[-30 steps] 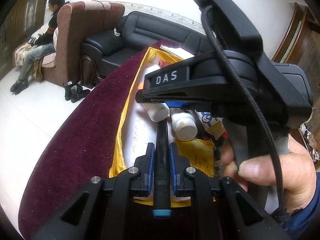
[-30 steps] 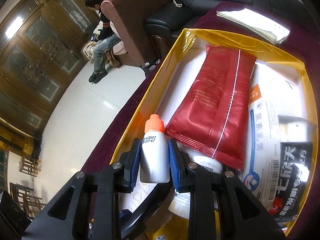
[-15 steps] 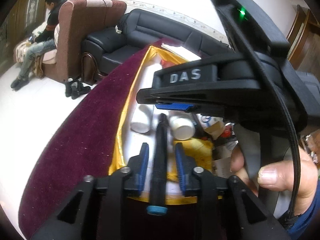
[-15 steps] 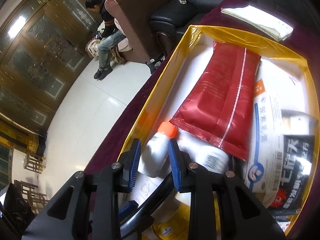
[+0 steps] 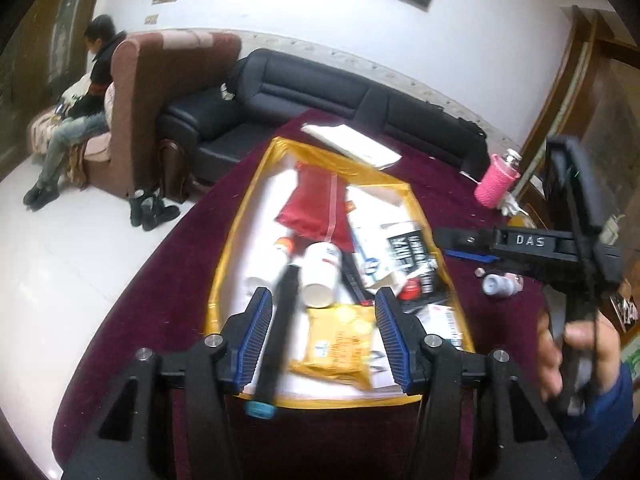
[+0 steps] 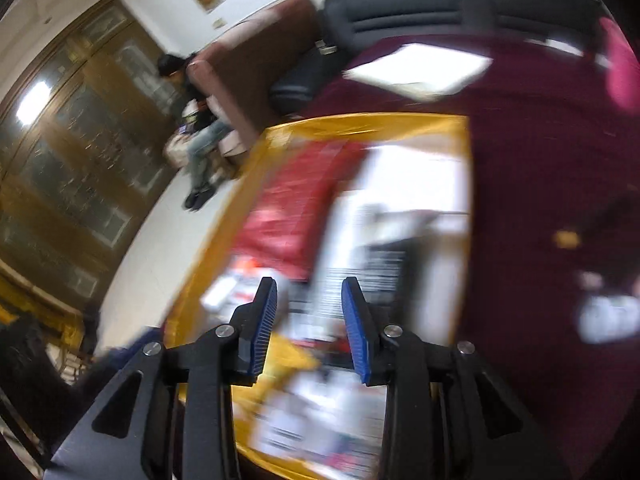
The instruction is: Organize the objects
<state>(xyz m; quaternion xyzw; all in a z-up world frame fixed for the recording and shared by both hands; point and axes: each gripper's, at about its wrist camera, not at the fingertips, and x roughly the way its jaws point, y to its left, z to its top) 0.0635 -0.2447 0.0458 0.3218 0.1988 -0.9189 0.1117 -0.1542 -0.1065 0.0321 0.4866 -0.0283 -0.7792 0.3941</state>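
A gold-rimmed box [image 5: 224,280] on the maroon cloth holds a red pouch [image 5: 316,208], a white bottle [image 5: 320,276], a small orange-capped bottle [image 5: 276,256], a yellow packet [image 5: 340,344] and a black packet [image 5: 408,248]. My left gripper [image 5: 323,296] hangs over the box's near end with its jaws opening. A black pen with a blue cap [image 5: 276,336] lies loose across the near rim, close by the left pad. My right gripper [image 5: 452,244], in a hand, is over the cloth to the right of the box. In its blurred own view the right gripper [image 6: 308,300] is opening with nothing between its jaws.
A small white and pink bottle [image 5: 500,284] lies on the cloth right of the box. A pink-sleeved bottle [image 5: 496,184] and white papers [image 5: 352,144] sit farther back. Beyond are a black sofa [image 5: 320,92] and a seated person [image 5: 80,112].
The left jaws opened off the black pen, which now rests on the box rim. The right gripper let the orange-capped bottle drop into the box and swung away to the right.
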